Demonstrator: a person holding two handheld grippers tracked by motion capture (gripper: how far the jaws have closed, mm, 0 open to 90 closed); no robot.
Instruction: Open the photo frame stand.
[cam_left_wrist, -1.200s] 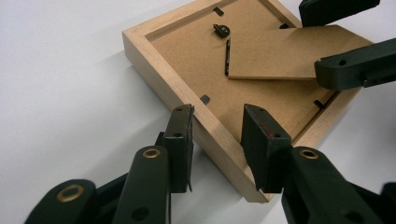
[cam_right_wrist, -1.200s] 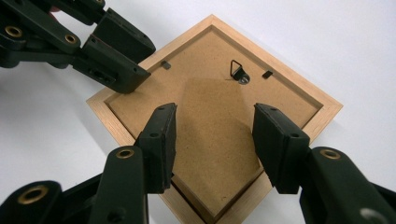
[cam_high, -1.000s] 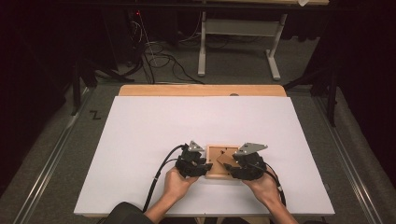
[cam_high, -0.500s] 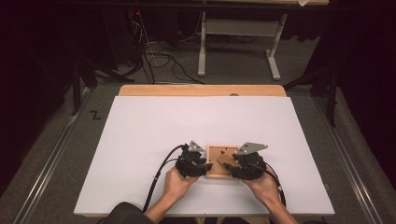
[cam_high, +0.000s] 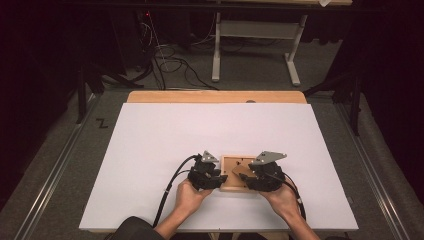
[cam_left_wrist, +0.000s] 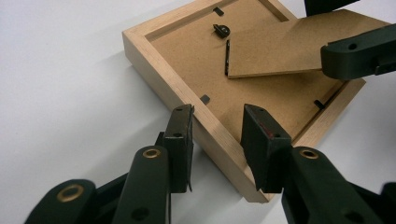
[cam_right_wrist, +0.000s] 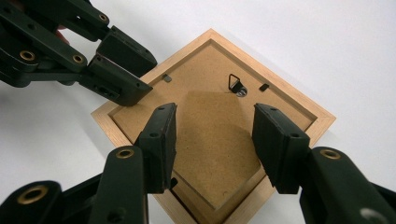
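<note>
I've got the wooden picture frame (cam_high: 239, 173) lying face-down near the front edge of the white table (cam_high: 150, 150), between my two hands. My left gripper (cam_left_wrist: 217, 116) sits with its jaws straddling the frame's side rail, one outside, one inside on the backing board, but I can't tell that they actually pinch. My right gripper (cam_right_wrist: 215, 122) has its jaws set wide on either side of the easel stand (cam_right_wrist: 210, 144), the hinged flap lifted off the backing, not touching it as far as I can see. Risky bit now: if the left grip is loose, the frame will skid or swing when I tug the flap. Closing crooked could slip off its thin edge, and pulling hard could strain the hinge (cam_left_wrist: 227, 58).
</note>
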